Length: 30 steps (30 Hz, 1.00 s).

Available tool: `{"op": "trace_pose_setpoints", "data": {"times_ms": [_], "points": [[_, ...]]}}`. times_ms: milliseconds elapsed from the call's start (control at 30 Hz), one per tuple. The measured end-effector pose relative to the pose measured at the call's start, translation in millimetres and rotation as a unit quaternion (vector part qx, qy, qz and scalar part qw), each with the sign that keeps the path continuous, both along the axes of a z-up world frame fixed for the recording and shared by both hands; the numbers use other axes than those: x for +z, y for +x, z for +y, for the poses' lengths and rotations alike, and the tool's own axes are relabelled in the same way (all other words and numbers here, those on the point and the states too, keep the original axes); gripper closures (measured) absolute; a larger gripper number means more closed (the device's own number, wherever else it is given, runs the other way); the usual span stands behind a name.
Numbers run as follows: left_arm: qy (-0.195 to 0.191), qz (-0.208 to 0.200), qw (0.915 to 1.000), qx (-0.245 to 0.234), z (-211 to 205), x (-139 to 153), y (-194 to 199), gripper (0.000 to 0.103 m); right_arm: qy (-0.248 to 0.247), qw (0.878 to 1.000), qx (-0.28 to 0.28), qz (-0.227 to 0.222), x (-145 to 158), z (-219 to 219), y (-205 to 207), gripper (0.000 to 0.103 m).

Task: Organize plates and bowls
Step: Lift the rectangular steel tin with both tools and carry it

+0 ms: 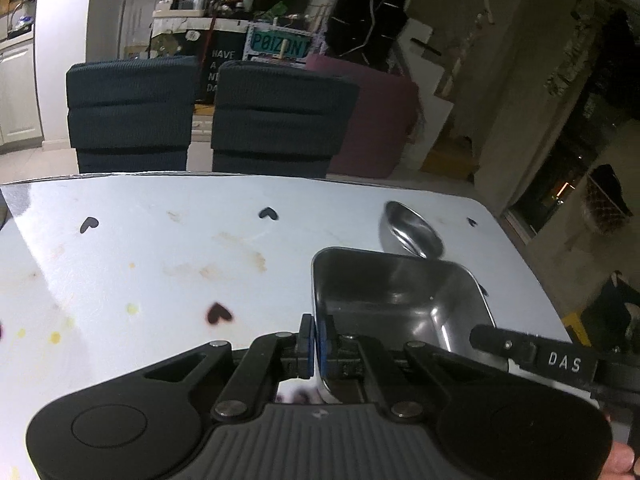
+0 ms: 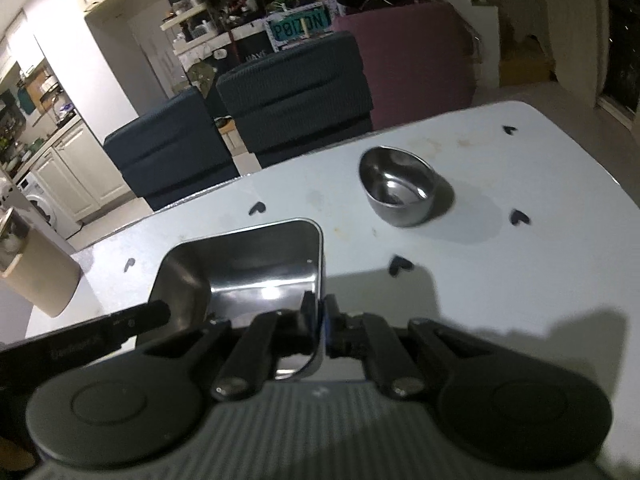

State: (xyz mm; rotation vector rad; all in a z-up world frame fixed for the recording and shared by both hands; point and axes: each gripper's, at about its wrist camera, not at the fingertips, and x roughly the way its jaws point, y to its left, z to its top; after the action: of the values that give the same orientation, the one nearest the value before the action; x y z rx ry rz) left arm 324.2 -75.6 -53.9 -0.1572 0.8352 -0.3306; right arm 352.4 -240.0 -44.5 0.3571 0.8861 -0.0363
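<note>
My left gripper (image 1: 316, 344) is clamped narrow on the left wall of the square steel tray (image 1: 396, 300), blue pads either side of the thin rim. My right gripper (image 2: 320, 328) is pinched the same way on the tray's right wall, so I have the tray (image 2: 248, 264) between two claws, one on each side. Whether its base sits on the white table (image 1: 160, 248) or hangs just above it I cannot tell from here.

Taking the tray as the landmark: the round steel bowl (image 2: 400, 192) stands just beyond its far right corner, apart from it in the right view, though in the left view the bowl (image 1: 412, 232) peeks over the tray's far wall and looks very near. Past the table edge beyond the tray stand two dark chairs (image 1: 200, 116).

The risks, as I judge them:
- Both holds are on a slick, thin metal lip. If one claw lifts faster than the other, the tray could twist and slide out of the pads
- If my hands drift apart or together, the wall could pop free or the tray could bind
- Pushing the tray forward may knock the bowl, which looks light and round enough to skid or tip toward the table's far edge
- The table is stained near the tray's left side; a sticky patch could snag a sliding base and jerk my grip
</note>
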Motion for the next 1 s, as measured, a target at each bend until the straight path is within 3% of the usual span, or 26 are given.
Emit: {"op": "trace_pose_setpoints", "data": {"times_ms": [300,567,1000], "points": [[-0.025,-0.014,0.9994,-0.020,-4.7,19.0,-57.0,0.100,-0.030,0.999,0.013,-0.024,29.6,-7.1,-63.8,0.098],[-0.045,-0.013,0.9983,-0.036,-16.3,21.6,-90.0,0.099,-0.041,0.999,0.017,-0.025,36.2,-18.5,-108.6,0.097],[0.034,0.022,0.9961,-0.079,-56.4,-17.8,-94.2,0.098,-0.098,0.995,0.018,0.022,19.4,-24.9,-124.8,0.098]]}}
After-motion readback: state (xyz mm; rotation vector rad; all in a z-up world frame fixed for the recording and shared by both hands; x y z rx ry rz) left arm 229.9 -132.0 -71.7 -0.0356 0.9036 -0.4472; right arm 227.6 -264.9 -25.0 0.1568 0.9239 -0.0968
